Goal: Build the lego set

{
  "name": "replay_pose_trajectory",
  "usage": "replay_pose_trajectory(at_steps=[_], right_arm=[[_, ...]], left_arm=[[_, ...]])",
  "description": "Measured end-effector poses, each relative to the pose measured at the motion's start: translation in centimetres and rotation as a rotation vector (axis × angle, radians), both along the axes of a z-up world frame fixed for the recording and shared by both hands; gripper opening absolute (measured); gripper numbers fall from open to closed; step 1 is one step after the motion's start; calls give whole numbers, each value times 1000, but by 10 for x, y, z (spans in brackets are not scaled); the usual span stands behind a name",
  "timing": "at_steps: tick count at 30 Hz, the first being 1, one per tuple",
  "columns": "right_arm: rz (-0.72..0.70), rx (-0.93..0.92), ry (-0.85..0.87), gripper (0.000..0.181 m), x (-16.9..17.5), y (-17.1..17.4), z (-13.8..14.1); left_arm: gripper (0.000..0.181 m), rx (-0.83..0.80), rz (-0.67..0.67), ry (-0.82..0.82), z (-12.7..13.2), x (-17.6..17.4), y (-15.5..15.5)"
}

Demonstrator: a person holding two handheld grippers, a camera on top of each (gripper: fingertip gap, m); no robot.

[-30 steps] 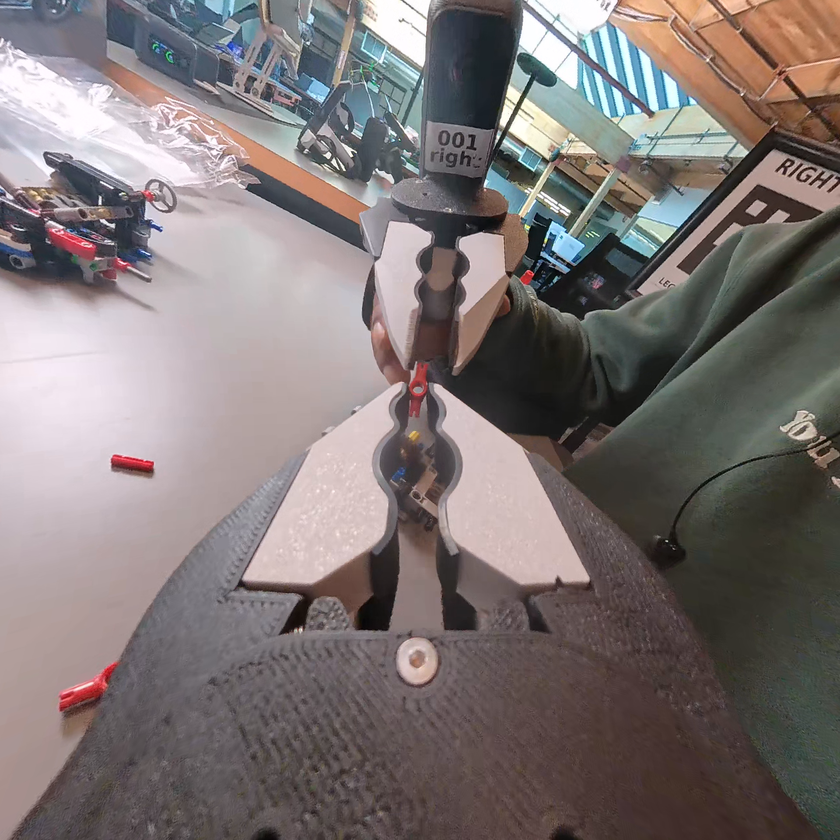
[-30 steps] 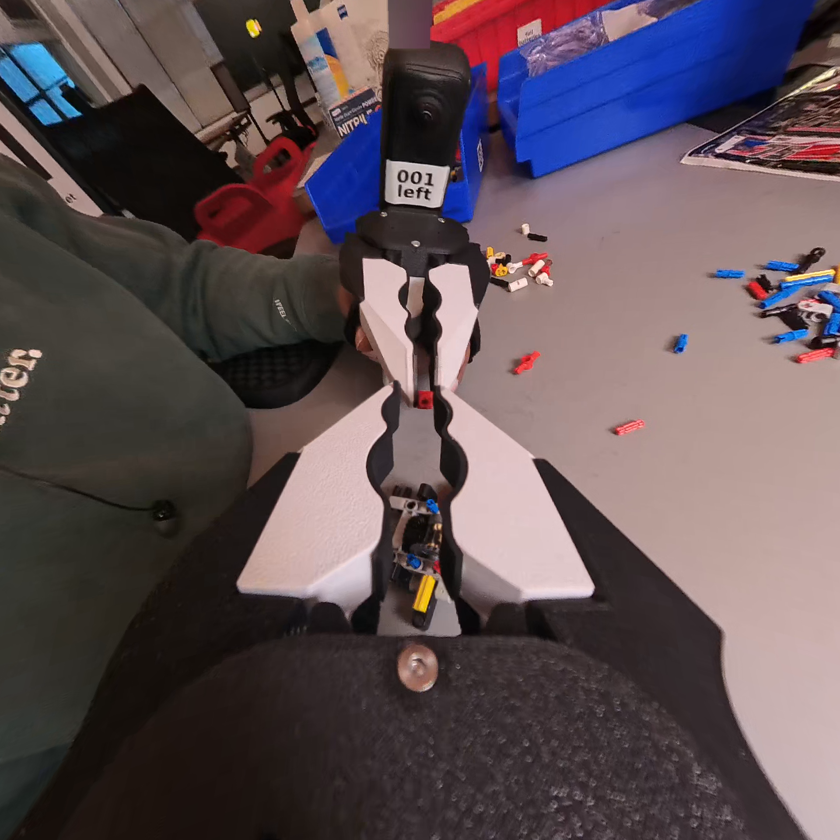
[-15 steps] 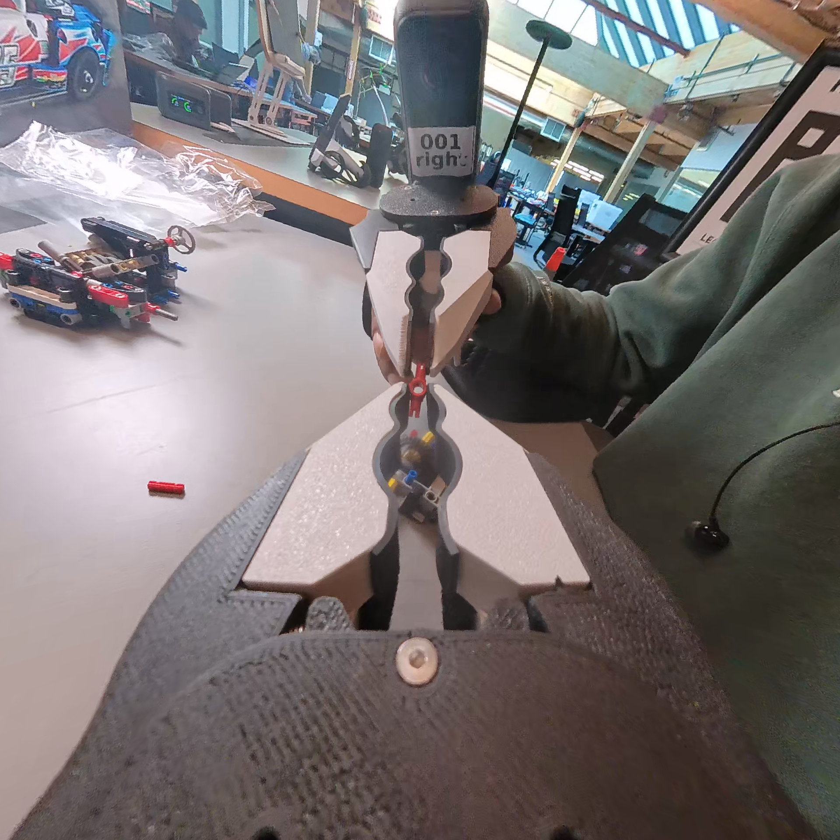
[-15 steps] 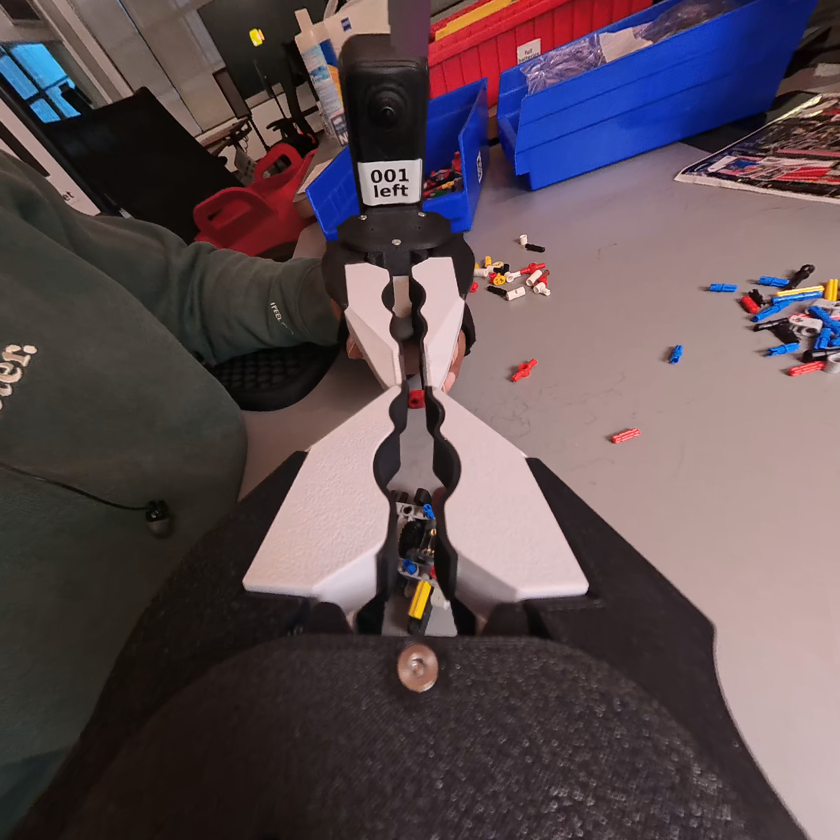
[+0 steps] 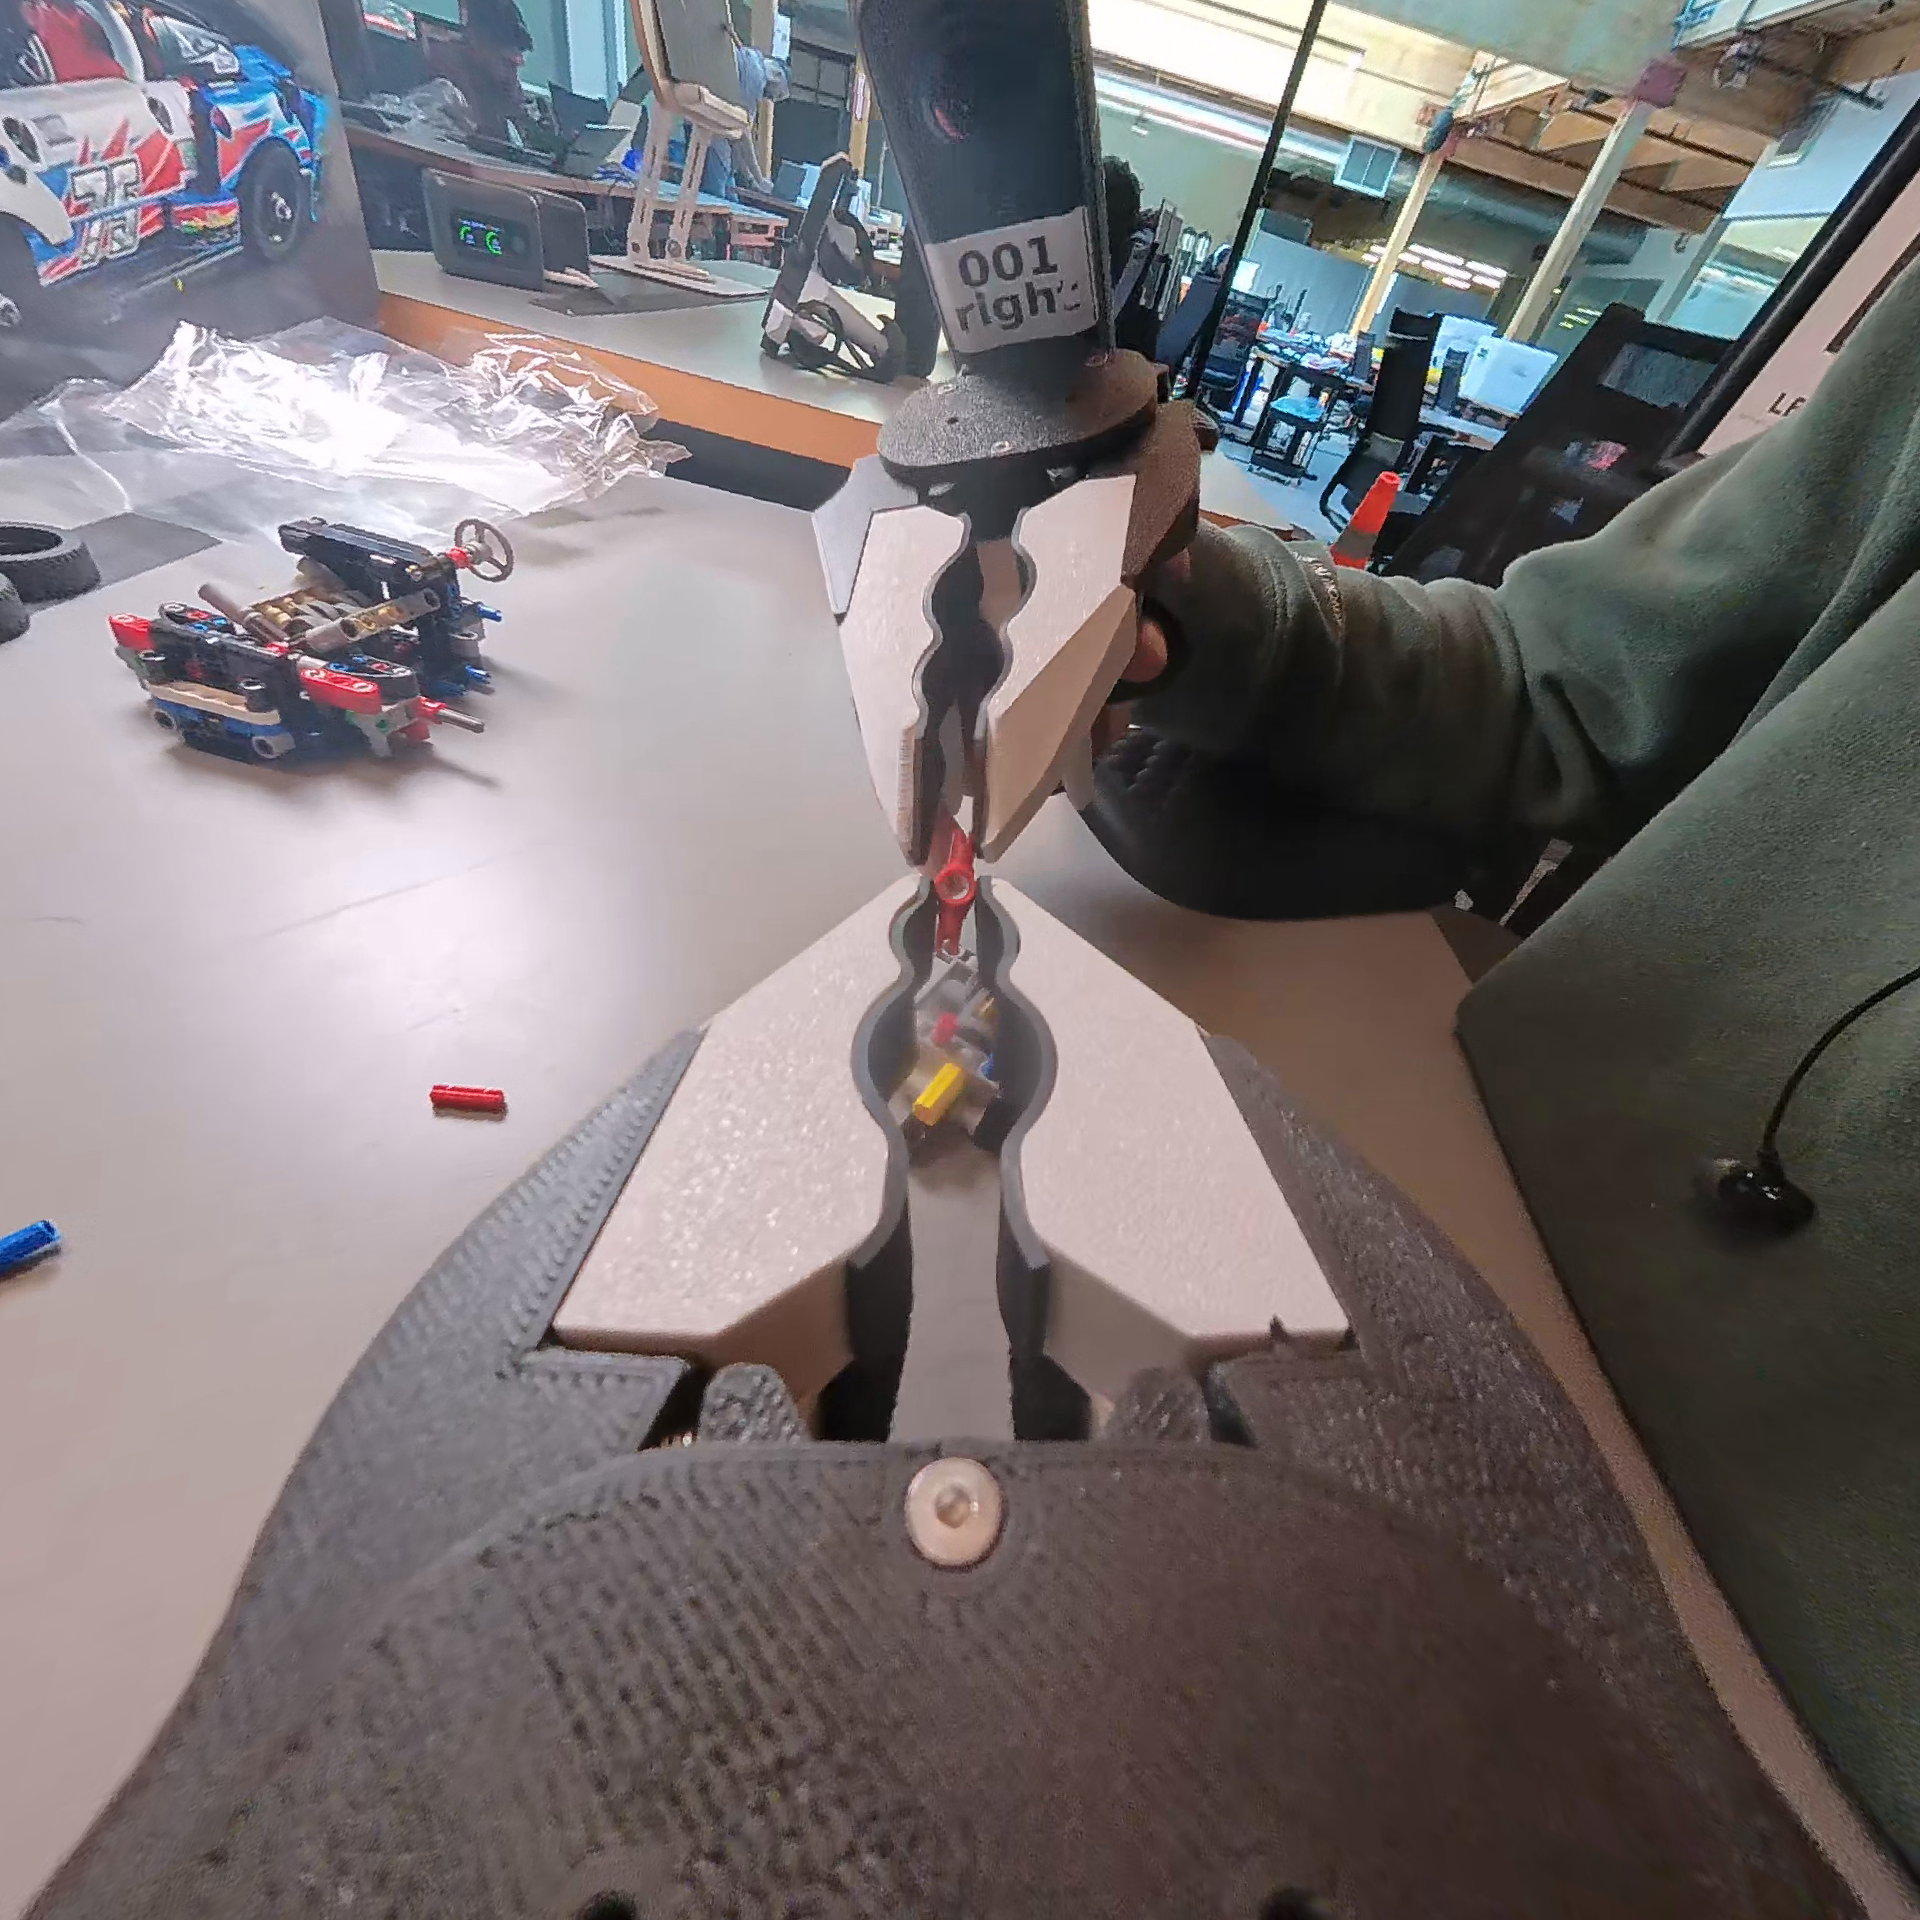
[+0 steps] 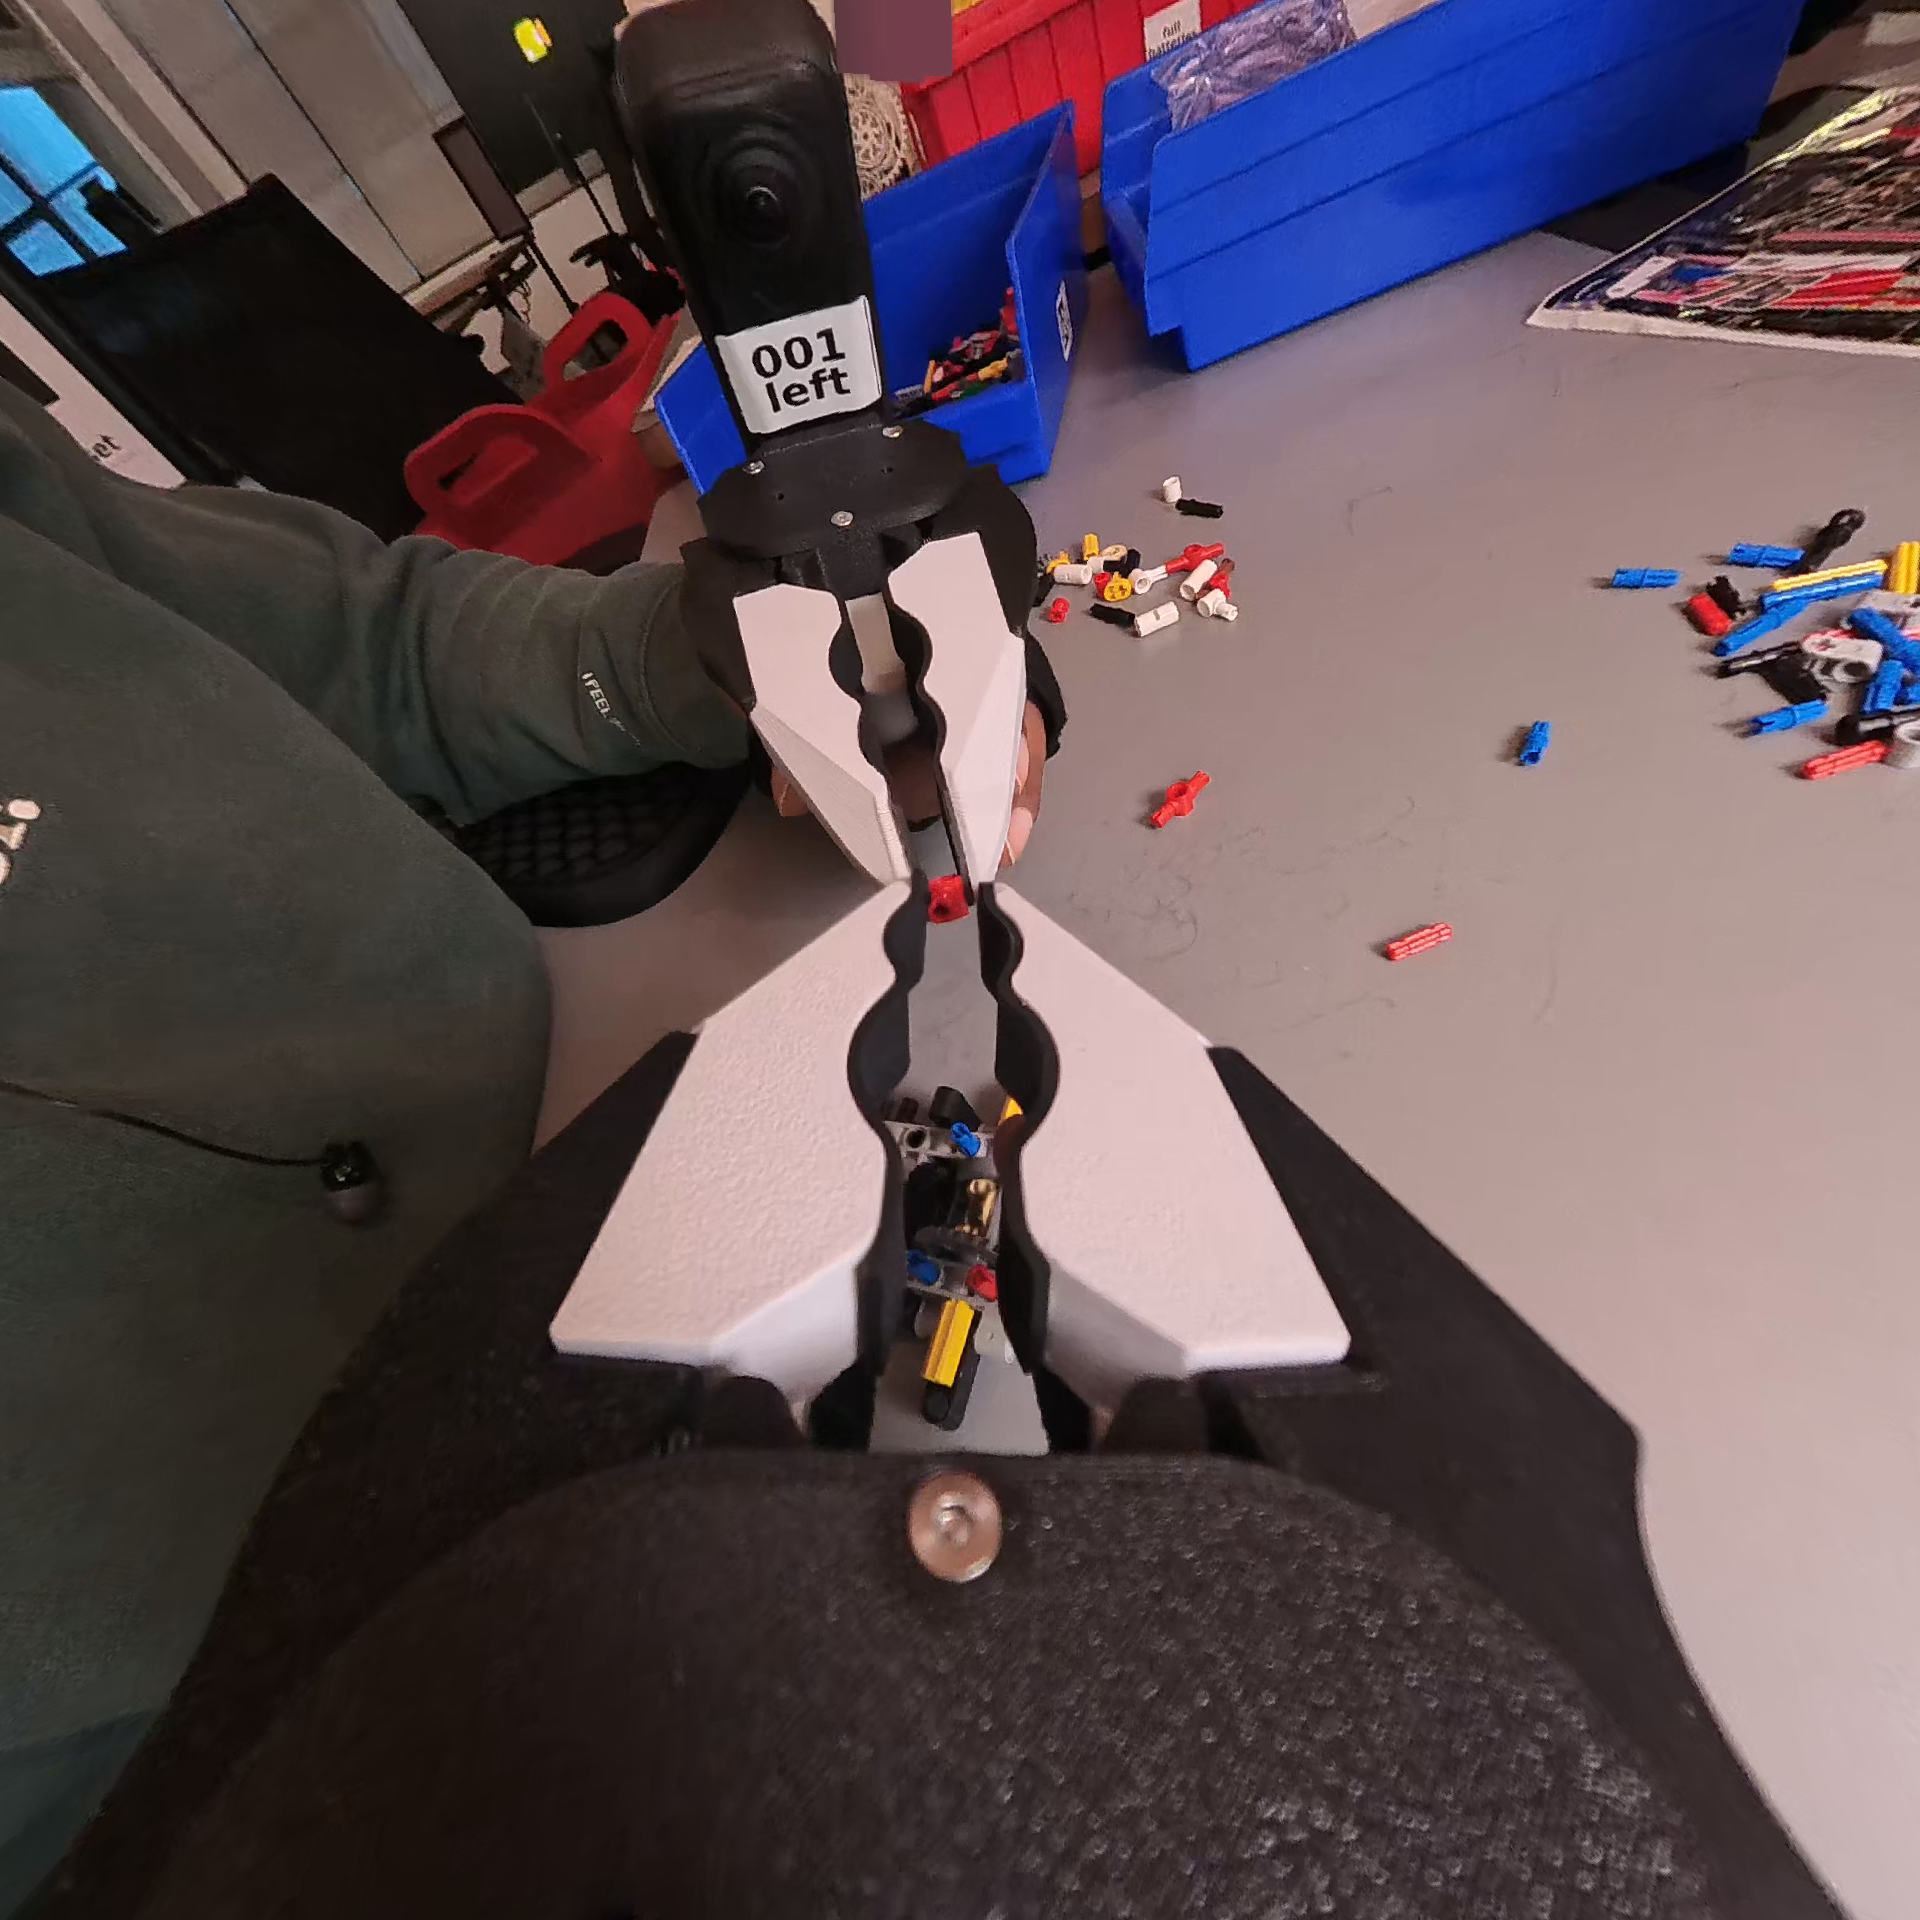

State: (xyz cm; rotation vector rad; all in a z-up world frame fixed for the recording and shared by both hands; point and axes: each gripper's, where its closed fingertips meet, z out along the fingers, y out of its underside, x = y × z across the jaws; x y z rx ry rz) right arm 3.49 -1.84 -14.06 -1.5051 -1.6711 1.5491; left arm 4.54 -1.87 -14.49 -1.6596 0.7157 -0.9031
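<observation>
A small red connector piece [image 5: 953, 891] is sitting at the centre of both frames, pinched between the meeting tips of the two grippers above the grey table [image 5: 312, 935]. The left gripper [image 5: 951, 883] is closing its fingers on one end; the right gripper [image 6: 948, 902] is nipping the other end. A small multicoloured assembly [image 6: 951, 1236] is lying on the table under them. A half-built car chassis [image 5: 312, 655] is resting upper left, and loose pieces [image 6: 1808, 655] are lying scattered at right.
</observation>
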Motion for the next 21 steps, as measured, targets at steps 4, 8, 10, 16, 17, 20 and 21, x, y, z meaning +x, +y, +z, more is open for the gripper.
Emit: replay_pose_trajectory(at_steps=[4, 8, 10, 16, 17, 20, 21], right_arm=[[4, 19, -4, 4, -1, -2, -1], [10, 30, -1, 3, 0, -2, -2], [24, 61, 13, 3, 1, -4, -2], [86, 144, 81, 3, 6, -11, 1], [93, 154, 85, 3, 7, -11, 0], [110, 186, 101, 3, 8, -14, 0], [115, 191, 105, 3, 8, -15, 0]], left_arm=[[4, 13, 5, 17, -1, 0, 0], [4, 9, 1, 15, -1, 0, 0], [4, -7, -14, 4, -2, 1, -2], [12, -94, -86, -16, -9, 4, -10], [12, -107, -99, -19, -10, 4, -12], [10, -129, -136, -26, -12, 7, -17], [9, -134, -146, -29, -12, 8, -18]])
